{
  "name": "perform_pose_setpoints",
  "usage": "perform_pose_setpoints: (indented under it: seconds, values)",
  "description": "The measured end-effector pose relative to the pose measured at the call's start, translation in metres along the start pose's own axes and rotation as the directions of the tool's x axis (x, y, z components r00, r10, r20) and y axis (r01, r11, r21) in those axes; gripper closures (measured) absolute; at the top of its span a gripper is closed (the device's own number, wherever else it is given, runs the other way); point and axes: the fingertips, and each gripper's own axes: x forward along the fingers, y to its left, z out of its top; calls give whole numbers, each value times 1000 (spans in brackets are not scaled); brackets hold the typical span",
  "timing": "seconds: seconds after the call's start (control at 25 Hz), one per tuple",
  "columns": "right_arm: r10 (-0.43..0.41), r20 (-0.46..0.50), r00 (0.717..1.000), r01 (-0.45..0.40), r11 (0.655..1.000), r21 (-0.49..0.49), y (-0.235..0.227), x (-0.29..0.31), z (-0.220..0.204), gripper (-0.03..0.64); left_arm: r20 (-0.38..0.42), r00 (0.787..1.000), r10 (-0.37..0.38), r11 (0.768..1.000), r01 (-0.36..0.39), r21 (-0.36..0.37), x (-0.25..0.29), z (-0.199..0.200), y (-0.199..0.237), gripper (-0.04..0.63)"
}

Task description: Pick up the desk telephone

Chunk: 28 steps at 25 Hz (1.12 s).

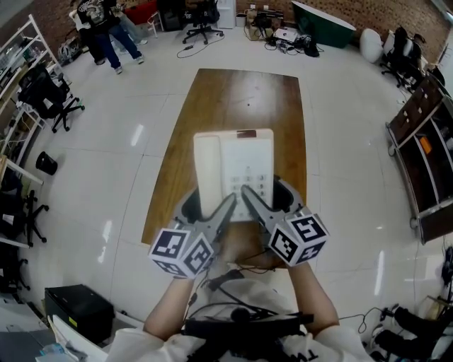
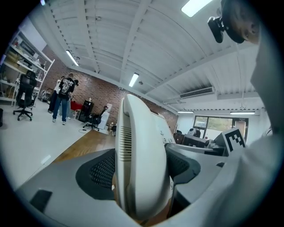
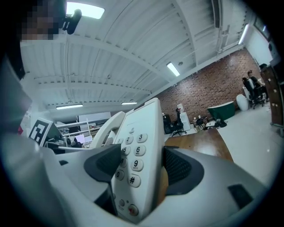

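A white desk telephone (image 1: 233, 173), with its handset on the left and its keypad on the right, hangs in the air above the near end of a brown wooden table (image 1: 237, 99). My left gripper (image 1: 212, 212) is shut on the phone's near-left part. In the left gripper view, the gripper (image 2: 142, 173) has the handset side (image 2: 140, 150) wedged between its dark pads. My right gripper (image 1: 265, 205) is shut on the near-right part. In the right gripper view, the gripper (image 3: 140, 170) clamps the keypad edge (image 3: 135, 150).
Two people (image 1: 106, 28) stand at the far left. Office chairs (image 1: 49, 95) stand at the left and another chair (image 1: 202, 18) beyond the table. A dark shelf unit (image 1: 425, 141) lines the right side. A black box (image 1: 78, 311) sits on the floor at the near left.
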Motion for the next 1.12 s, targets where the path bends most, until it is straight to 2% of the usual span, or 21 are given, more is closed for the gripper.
perform_pose_setpoints:
  seconds: [0.28,0.68,1.12]
  values:
    - [26,76,997,-21,997,-68,26,-25,31,299,69,997,-24,999,22,28,-25,28,-26,259]
    - [60,159,985,-49,996,-76,56,-55,54,302,146,989,-30,996,17,89,-58,55,-53,261]
    - [63,155,986,-49,995,-91,65,-64,54,302,154,988,-19,997,7,76,-71,56,-58,262]
